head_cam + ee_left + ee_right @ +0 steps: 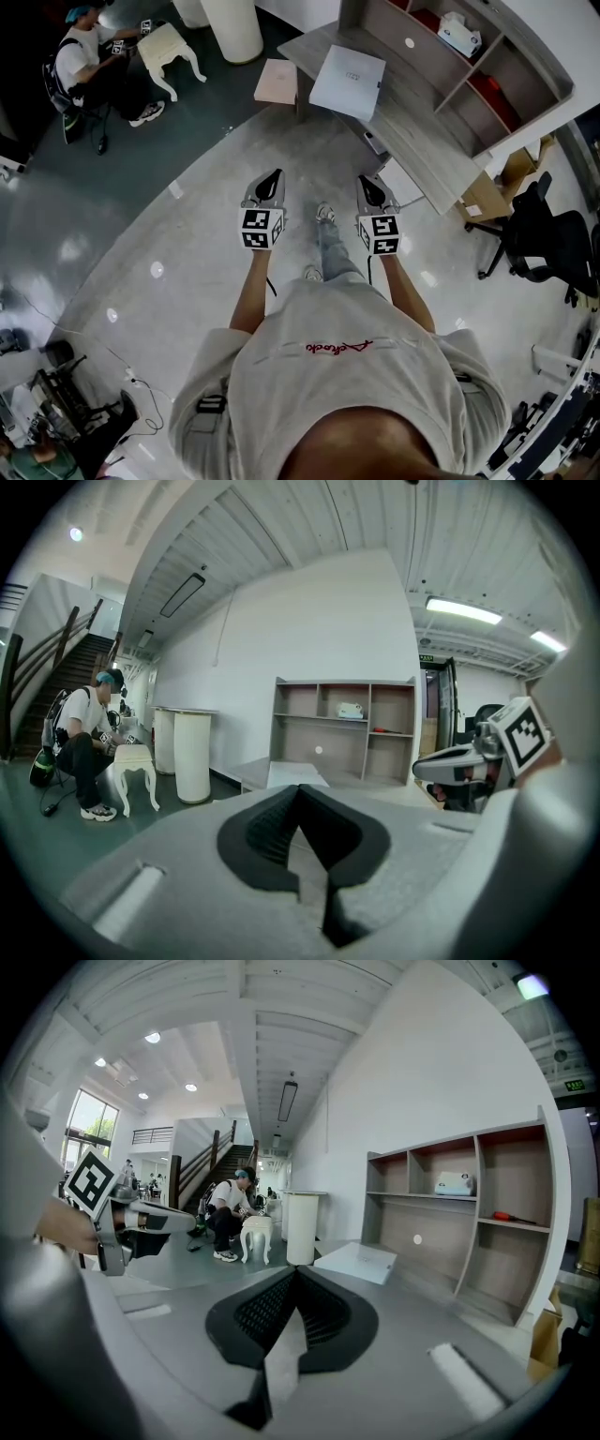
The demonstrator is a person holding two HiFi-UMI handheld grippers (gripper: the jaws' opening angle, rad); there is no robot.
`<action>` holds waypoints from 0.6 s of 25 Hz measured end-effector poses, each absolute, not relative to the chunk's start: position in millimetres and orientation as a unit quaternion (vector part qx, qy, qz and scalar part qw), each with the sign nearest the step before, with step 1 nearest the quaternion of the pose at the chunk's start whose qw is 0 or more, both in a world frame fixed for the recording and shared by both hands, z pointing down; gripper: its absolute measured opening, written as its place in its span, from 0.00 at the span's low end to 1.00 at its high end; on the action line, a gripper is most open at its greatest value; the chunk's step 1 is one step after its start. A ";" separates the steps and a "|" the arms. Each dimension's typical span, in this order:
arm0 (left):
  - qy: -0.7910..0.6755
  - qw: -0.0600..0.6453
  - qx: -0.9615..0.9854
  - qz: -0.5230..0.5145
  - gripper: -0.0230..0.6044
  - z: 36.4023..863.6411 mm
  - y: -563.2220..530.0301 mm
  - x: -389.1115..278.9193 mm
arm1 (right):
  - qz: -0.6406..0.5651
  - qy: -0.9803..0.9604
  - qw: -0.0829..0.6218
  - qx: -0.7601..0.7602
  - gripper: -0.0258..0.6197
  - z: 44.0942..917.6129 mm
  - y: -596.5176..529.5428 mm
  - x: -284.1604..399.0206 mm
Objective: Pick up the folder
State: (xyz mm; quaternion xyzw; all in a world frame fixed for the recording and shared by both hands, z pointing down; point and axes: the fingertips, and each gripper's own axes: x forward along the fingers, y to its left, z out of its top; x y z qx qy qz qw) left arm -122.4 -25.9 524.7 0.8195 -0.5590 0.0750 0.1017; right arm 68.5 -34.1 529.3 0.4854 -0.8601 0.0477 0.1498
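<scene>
glossy pale floor [169, 272], matt white folder [348, 82]

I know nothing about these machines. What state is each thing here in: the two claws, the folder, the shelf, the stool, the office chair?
Left gripper: shut, empty, in the air.
Right gripper: shut, empty, in the air.
Folder: closed, flat on the desk, untouched.
Shelf: open-fronted, a white box in one compartment.
Stool: upright.
Office chair: upright, unoccupied.
</scene>
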 end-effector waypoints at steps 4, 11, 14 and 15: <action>-0.561 0.101 0.818 0.079 0.03 528.2 -45.1 -123.5 | 0.051 -0.863 0.146 0.482 0.05 534.4 -55.4 64.2; -0.561 0.103 0.817 0.085 0.03 533.2 -106.3 -129.9 | 0.061 -0.866 0.140 0.477 0.05 542.7 -115.8 52.1; -0.559 0.103 0.818 0.089 0.03 531.2 -137.7 -130.3 | 0.065 -0.866 0.140 0.475 0.05 542.4 -146.6 48.3; -0.559 0.103 0.818 0.090 0.03 530.0 -149.4 -130.9 | 0.065 -0.867 0.140 0.474 0.05 541.3 -157.9 46.6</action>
